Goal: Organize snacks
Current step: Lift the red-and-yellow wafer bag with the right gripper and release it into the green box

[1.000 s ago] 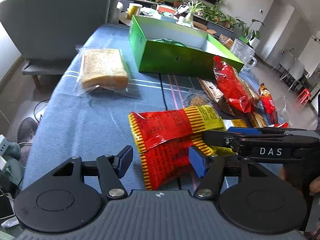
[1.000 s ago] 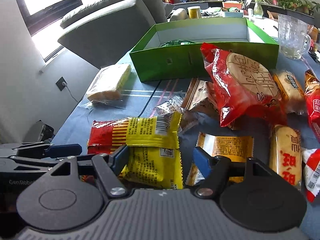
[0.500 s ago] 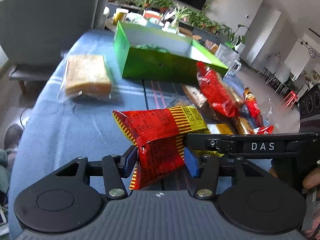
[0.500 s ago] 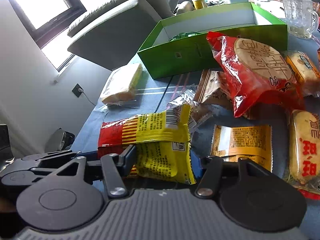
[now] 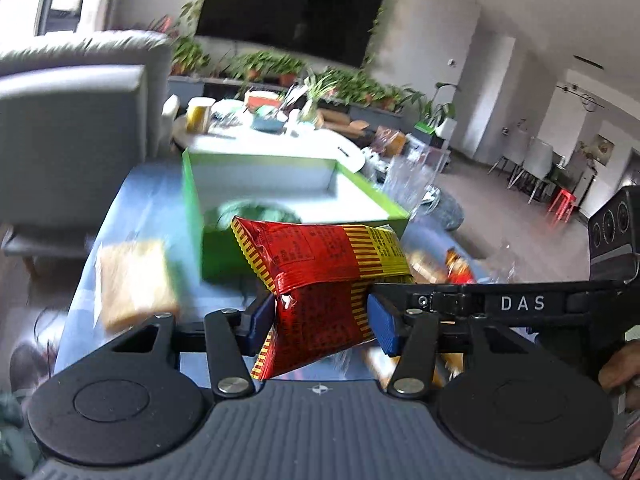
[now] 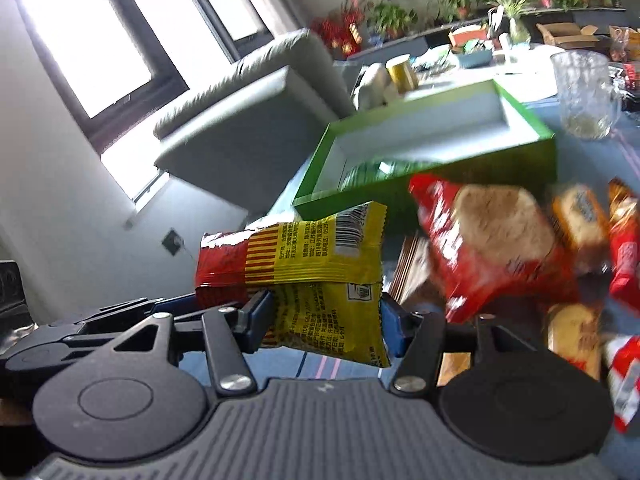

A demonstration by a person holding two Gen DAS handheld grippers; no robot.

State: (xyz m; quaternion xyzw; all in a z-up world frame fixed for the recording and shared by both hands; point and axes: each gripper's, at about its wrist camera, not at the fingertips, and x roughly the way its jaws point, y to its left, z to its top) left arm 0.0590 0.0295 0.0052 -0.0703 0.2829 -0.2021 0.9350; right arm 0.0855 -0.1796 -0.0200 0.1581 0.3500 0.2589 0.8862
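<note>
Surface (image 5: 132, 208): a blue cloth is covering it, and it is carrying the box and the loose snacks.
Green box (image 5: 192, 200): it is sitting open near the far edge of the surface, white inside, with something green lying in its near corner; in the right wrist view (image 6: 472, 168) its front wall is facing the snack pile.
Snack pile (image 6: 500, 240): a red bag with a round cake is lying just in front of the box, with smaller wrapped cakes crowding beside it on the right.
Bread slice (image 5: 134, 282): it is lying in clear wrap on the surface, left of the box, blurred.
Snack packet (image 5: 320, 276): the red and yellow packet is hanging clear above the surface, in front of the box, gripped at both ends.
Left hand-held gripper (image 5: 322, 320): it is pointing forward and tilting downward, its blue pads pinching the packet's red end.
Right hand-held gripper (image 6: 326, 324): it is leaning to one side, angling downward, and clamping the packet's yellow end (image 6: 320, 280); the left tool's black arm is reaching in beside it.
Person's hand (image 5: 620, 368): only fingers are showing at the right edge, wrapping the other tool's handle.
</note>
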